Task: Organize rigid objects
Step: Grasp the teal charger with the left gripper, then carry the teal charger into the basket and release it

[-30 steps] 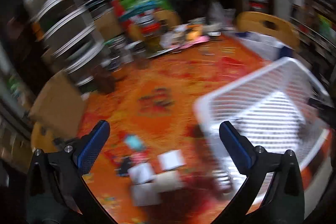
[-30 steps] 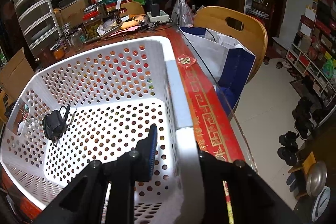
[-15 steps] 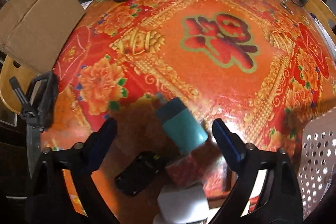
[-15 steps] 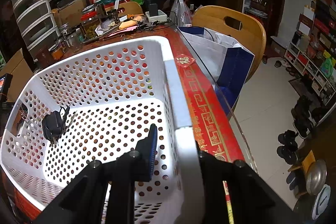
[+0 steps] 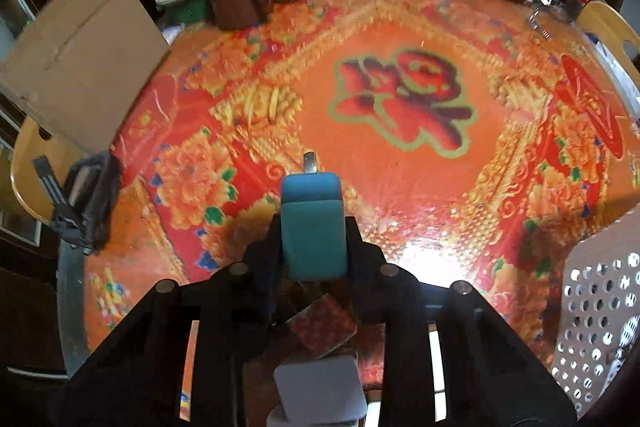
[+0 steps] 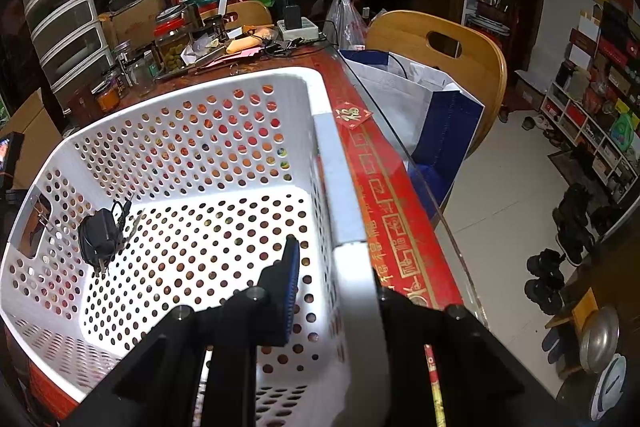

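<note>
Left tongs (image 5: 313,227) have just closed on the teal box (image 5: 313,223) (metal tip far); right tongs (image 6: 334,259) clamp the white basket (image 6: 344,195) rim.

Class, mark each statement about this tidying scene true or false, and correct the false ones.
1. The left gripper is closed on a teal block. True.
2. The white basket holds nothing. False: a black power adapter lies inside.
3. The right gripper clamps the basket's side wall. True.
4. The tablecloth is plain blue. False: it is red and orange with flowers.
5. A wooden chair stands beside the table. True.
</note>
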